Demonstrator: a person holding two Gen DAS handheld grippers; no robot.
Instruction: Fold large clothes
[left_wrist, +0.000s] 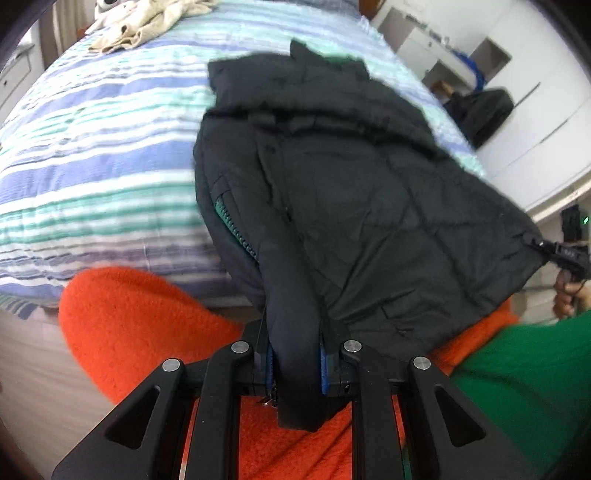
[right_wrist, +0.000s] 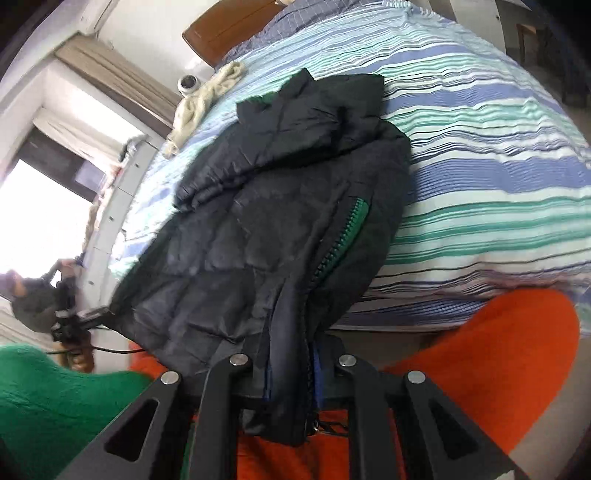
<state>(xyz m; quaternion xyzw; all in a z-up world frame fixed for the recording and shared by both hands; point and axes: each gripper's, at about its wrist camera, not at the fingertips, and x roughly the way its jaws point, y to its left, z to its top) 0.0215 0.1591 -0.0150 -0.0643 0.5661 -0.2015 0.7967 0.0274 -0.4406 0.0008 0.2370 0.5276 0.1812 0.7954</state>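
A black quilted jacket (left_wrist: 351, 177) with a green-lined zipper (left_wrist: 231, 221) lies across the striped bed, its hem pulled over the near edge. My left gripper (left_wrist: 295, 354) is shut on one hem corner of the jacket. The right gripper shows at the far right of the left wrist view (left_wrist: 554, 251), shut on the other hem corner. In the right wrist view the jacket (right_wrist: 266, 221) runs away from me, and my right gripper (right_wrist: 291, 373) is shut on its zipper edge. The left gripper shows there at the left (right_wrist: 92, 314), holding the jacket's corner.
The bed has a blue, green and white striped cover (left_wrist: 92, 147). A cream garment (left_wrist: 136, 22) lies at its far end. The person's orange trousers (left_wrist: 140, 321) and green sleeve (left_wrist: 524, 387) are close below. White cabinets (left_wrist: 535, 110) stand to the right, and a window (right_wrist: 40, 206) is to the left.
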